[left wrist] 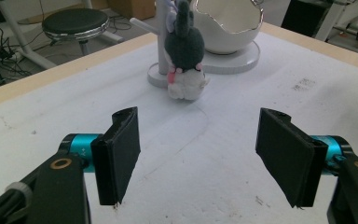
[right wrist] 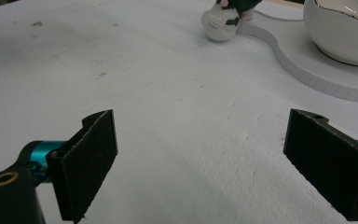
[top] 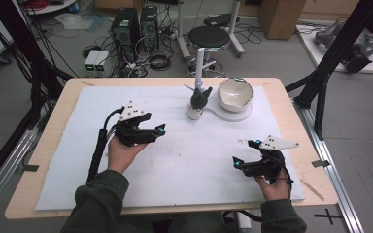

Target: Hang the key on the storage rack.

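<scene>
Small plush rabbit toy, dark grey-green head and ears, white body [top: 197, 103], stands upright at the far centre of the white foam mat [top: 126, 170]. Long axis vertical: ears up, rounded white bottom on the mat. In the left gripper view the toy [left wrist: 184, 60] shows two dark ears side by side, dark fuzzy head, a bit of pink at the neck, and a pale stubby body. Which way the face points, cannot tell. In the right gripper view the toy [right wrist: 223, 17] is cut off at the top edge; the white lower part with dark patches shows.

Toy leans against or sits just in front of a thin white upright post [top: 199, 68]; post [left wrist: 162, 37] rises from a small round foot. Just beside it, to the right in the high view, a glossy white cracked-eggshell-shaped bowl [top: 235, 93] sits on a flat white base plate [top: 238, 115].

Left black two-jaw handheld gripper [top: 156, 131] hovers over the mat's left half, pointed toward the toy, well apart from it. Jaws parted to a middling width, nothing between them; bare mat shows in the gap [left wrist: 198, 154].

Right black two-jaw handheld gripper [top: 245, 155] sits over the mat's near right part, well apart from the toy. Jaws spread wide, nothing held [right wrist: 200, 158].
</scene>
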A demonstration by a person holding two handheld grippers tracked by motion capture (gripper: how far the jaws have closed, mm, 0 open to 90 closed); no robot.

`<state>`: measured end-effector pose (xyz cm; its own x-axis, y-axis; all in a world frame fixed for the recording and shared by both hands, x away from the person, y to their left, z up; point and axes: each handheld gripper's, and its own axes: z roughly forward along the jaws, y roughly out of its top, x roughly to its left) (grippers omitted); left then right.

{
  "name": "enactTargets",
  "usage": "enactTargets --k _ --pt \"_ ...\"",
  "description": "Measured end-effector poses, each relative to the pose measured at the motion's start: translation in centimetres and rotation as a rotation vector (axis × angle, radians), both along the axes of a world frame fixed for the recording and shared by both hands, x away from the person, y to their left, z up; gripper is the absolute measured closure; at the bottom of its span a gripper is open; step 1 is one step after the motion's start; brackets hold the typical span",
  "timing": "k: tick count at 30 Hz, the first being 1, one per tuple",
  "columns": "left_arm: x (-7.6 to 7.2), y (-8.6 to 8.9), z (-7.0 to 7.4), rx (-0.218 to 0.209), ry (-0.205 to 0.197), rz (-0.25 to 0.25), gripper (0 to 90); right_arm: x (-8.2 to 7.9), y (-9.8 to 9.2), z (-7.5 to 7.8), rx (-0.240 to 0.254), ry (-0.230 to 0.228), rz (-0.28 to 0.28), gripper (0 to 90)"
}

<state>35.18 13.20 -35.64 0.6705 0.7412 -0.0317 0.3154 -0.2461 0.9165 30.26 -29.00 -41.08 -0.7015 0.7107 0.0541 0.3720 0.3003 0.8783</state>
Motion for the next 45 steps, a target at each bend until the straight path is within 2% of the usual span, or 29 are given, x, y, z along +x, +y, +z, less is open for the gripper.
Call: enactTargets --k 17,26,34,45 --pt "-1.0 0.9 -0.2 0.015 0.004 -0.004 30.2 -0.3 -0.1 0.0 0.003 0.006 -0.004 8.8" --pt "-1.9 1.5 -0.2 0.008 -0.002 -0.009 30.3 -0.5 0.0 0.2 0.003 -0.005 -0.006 8.8" --pt "-2.6 2.6 -0.5 -0.003 -0.001 0.007 30.3 -0.4 0.2 0.2 -0.002 -0.002 -0.002 8.8" --pt "-3.6 3.3 -0.6 0.007 -0.01 0.01 30.3 -0.4 0.3 0.2 -0.006 -0.009 -0.002 8.8"
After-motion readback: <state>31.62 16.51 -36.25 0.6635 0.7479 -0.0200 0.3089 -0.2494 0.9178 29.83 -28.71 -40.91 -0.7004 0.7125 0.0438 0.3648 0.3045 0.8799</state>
